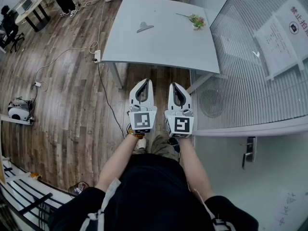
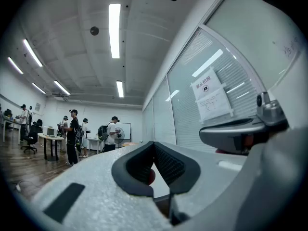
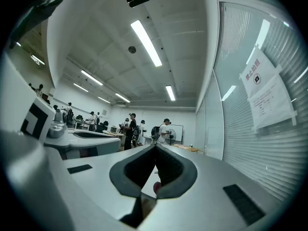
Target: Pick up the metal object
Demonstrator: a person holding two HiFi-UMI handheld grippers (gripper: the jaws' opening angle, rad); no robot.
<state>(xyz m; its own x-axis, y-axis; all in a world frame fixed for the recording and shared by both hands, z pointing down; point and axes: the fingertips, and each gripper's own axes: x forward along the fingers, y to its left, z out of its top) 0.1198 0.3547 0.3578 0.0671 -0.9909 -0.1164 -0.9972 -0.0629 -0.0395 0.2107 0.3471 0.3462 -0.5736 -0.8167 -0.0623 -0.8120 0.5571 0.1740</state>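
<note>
– White table [image 1: 159, 44] across wood floor [image 1: 62, 95]: metal object [image 1: 144, 27] flat on top, left of centre, well apart from both tools. Grab how?
– Step fwd first; too far off now. Left gripper [image 1: 144, 81] and right gripper [image 1: 173, 84]: both pinched together, nothing btwn, side by side, roughly level, short of table's near edge. Use left, prob. better lined up w/ obj. Spread jaws before reaching, tip nose down, clamp across narrowest part, lift straight. Exact shape too small to tell from here.
– Watch for?
– Looks thin and low; could skid on smooth top. Keep clear of plant pot [image 1: 196, 21] near far right corner.
– Count?
– Metal obj: 1. Table: 1. Plant pot: 1. Grippers: 2. Power strip [image 1: 97, 56] at table's near left corner: 1, w/ cables [image 1: 57, 61] on floor.
</note>
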